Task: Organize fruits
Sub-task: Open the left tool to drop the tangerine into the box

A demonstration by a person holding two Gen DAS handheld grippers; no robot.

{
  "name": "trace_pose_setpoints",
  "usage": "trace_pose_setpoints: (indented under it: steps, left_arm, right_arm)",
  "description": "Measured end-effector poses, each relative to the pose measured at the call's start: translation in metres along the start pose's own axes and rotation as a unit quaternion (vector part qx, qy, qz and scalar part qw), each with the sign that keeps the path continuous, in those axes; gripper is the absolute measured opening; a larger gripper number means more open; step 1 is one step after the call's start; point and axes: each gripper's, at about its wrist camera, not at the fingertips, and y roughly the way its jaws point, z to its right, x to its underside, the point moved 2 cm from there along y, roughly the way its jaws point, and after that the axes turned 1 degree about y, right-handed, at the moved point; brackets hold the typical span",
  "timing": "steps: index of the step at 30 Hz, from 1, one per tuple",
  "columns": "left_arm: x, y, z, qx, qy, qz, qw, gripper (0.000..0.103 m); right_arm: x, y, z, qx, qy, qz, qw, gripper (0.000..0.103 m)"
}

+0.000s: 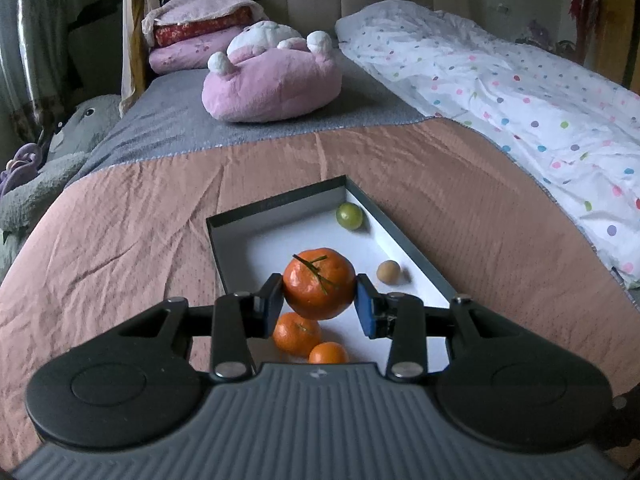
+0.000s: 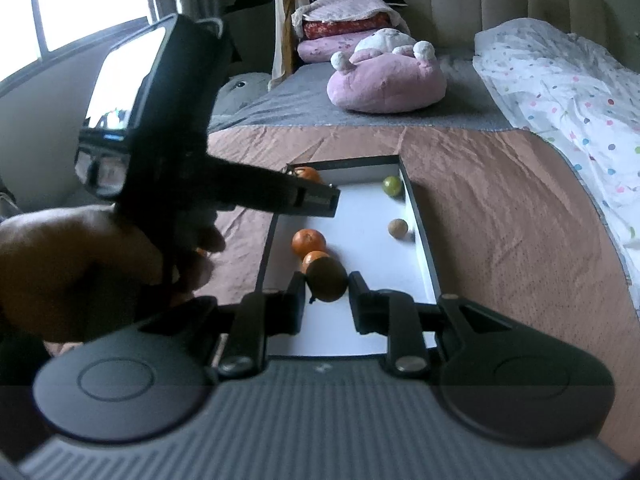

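Gripping a large tangerine (image 1: 319, 283) between blue pads, left gripper (image 1: 320, 300) at lower centre of the left wrist frame, glossy dimpled peel, thin green stem lying across the top. Hanging above a shallow rectangular box (image 1: 276, 202) with dark rim and smooth white floor, set on a crinkled salmon quilt (image 1: 140, 208). Directly below the held fruit, two smaller tangerines (image 1: 297, 333) touching each other near the bottom edge of the box. Farther up the frame, a round green fruit (image 1: 349, 216) tucked in the far corner, and a small tan, matte ball-shaped fruit (image 1: 388, 271) near the right wall. Pinching a dull brown, egg-shaped fruit (image 2: 327, 282) at lower centre of the right wrist frame, right gripper (image 2: 327, 292), fingers drawn in tight over the near end of the box. Upper centre of both frames, a pink plush toy (image 1: 272, 80) on grey bedding.
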Motion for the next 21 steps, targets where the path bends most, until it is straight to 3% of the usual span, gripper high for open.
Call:
trace_pose_setpoints:
  steps: [8,21]
  left_arm:
    - [-0.001,0.001,0.000,0.003,0.004,0.003,1.0000,0.045]
    - [0.000,-0.016,0.009,0.009,0.005,0.018,0.9998,0.057]
  right_arm:
    - [0.000,0.002,0.000,-0.003,0.000,-0.001,1.000,0.026]
    - [0.002,0.005,0.006,0.006,0.006,-0.003,1.000,0.026]
